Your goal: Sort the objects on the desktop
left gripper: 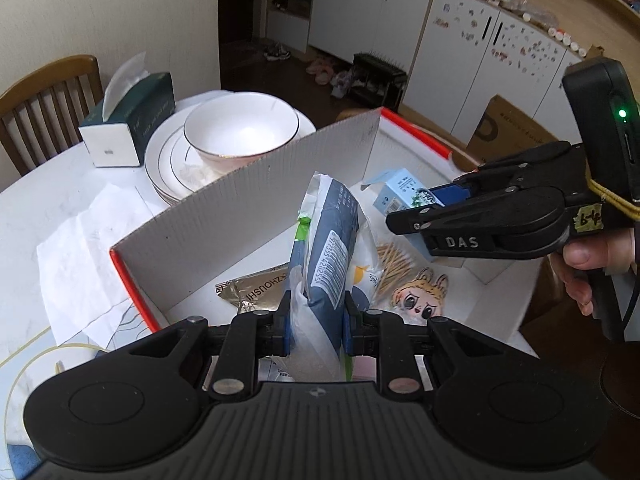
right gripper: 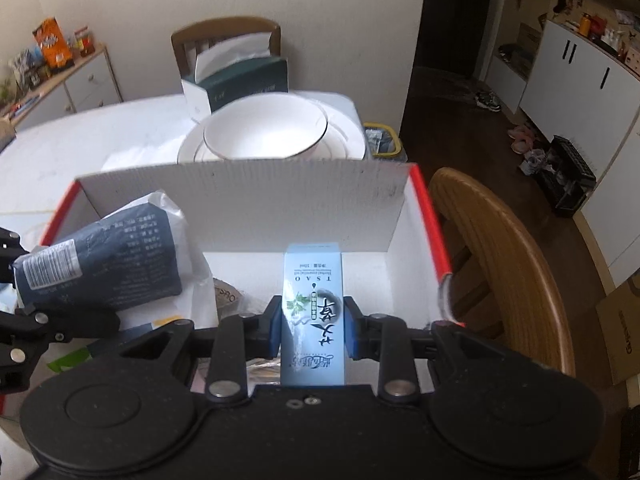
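With both loads poised for release inside the red-rimmed carton [right gripper: 430,216] at the tabletop's near edge, the left gripper [left gripper: 316,320] clamps the blue-grey pouch [left gripper: 330,240] and the right gripper [right gripper: 312,330] clamps the pale-blue box [right gripper: 313,312].
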